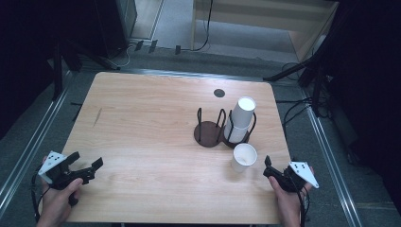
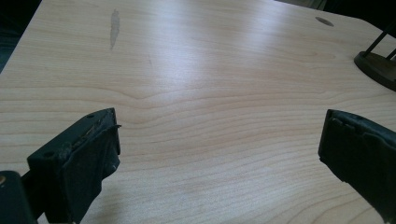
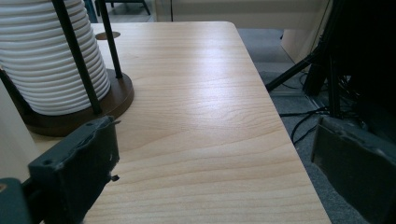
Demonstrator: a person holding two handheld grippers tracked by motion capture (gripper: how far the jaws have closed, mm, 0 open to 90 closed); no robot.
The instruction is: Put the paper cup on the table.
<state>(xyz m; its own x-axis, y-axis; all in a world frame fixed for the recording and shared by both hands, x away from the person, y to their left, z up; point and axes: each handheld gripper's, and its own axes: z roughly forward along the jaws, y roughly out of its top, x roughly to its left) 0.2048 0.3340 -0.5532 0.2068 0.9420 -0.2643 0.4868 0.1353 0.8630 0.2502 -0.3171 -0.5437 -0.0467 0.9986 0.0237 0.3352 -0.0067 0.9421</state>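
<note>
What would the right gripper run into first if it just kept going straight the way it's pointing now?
Probably nothing soon. The right gripper, jaws open, looks along bare table toward the far right corner. The stack of white cups in its dark wire holder sits left of that line, though depth is hard to judge.

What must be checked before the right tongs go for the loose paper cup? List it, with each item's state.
1. Right tongs open: ok, jaws wide apart.
2. Loose paper cup upright, mouth up: ok.
3. Cup apart from the cup stack in its holder: cannot tell, they sit very close.
4. Empty holder free to receive: ok.
5. Left tongs open, out of the way: ok.
</note>
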